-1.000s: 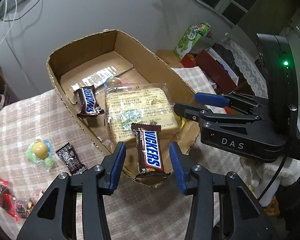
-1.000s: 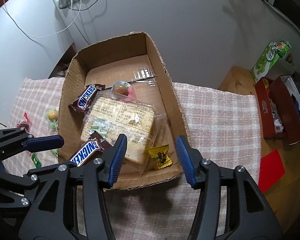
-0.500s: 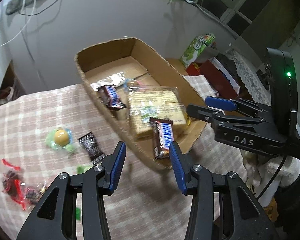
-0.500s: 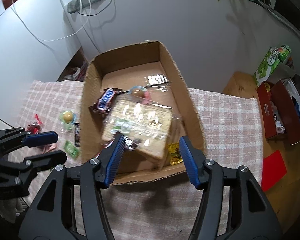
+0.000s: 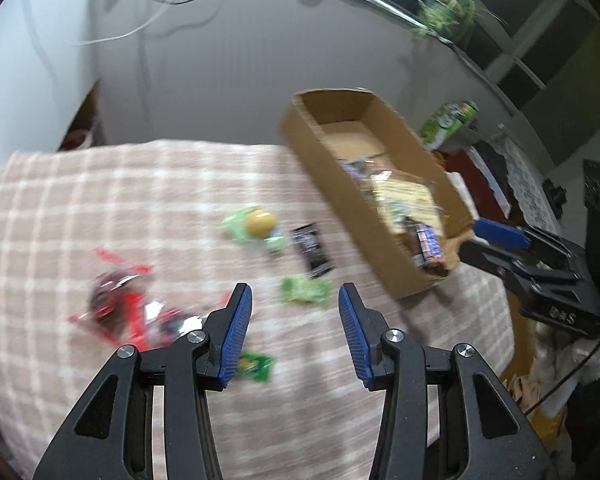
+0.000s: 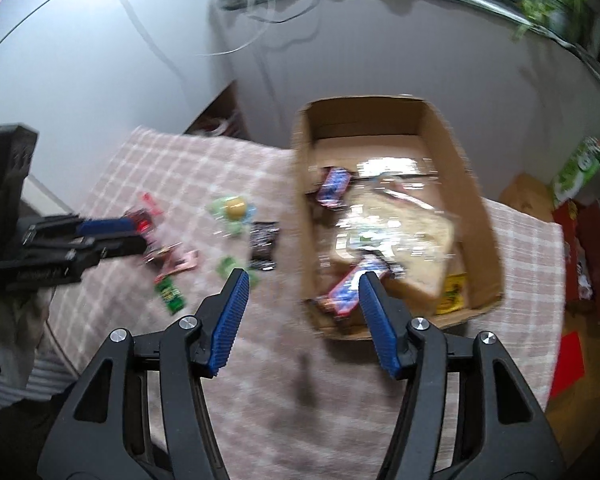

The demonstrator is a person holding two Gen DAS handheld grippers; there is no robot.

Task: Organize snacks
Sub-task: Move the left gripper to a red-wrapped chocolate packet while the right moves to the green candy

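Currently both tools are carried away from the cardboard box [image 5: 384, 216] toward the loose snacks left on the checked cloth [image 5: 100, 200]. The left gripper [image 5: 296, 328] is seen with its jaws parted and nothing between them; the right gripper [image 6: 302, 312] is likewise unloaded, its jaws having just been opening a little wider, with only cloth and the near corner of the box seen through the gap. The box already holds two chocolate bars [image 6: 332, 188], a wrapped bread pack [image 6: 400, 236] and a yellow sweet [image 6: 454, 292]. Still outside it lie a green packet [image 5: 304, 290], a black sachet [image 5: 314, 250], a yellow ball sweet [image 5: 260, 222] and a red wrapper cluster [image 5: 120, 304]. The green packet is found just ahead of the left fingertips, almost centred in their gap, its long axis lying roughly across the line of the fingers. The left hand is judged the nearer, so a short forward reach and descent would probably be called for, perhaps with a slight roll so the pads meet the narrow sides
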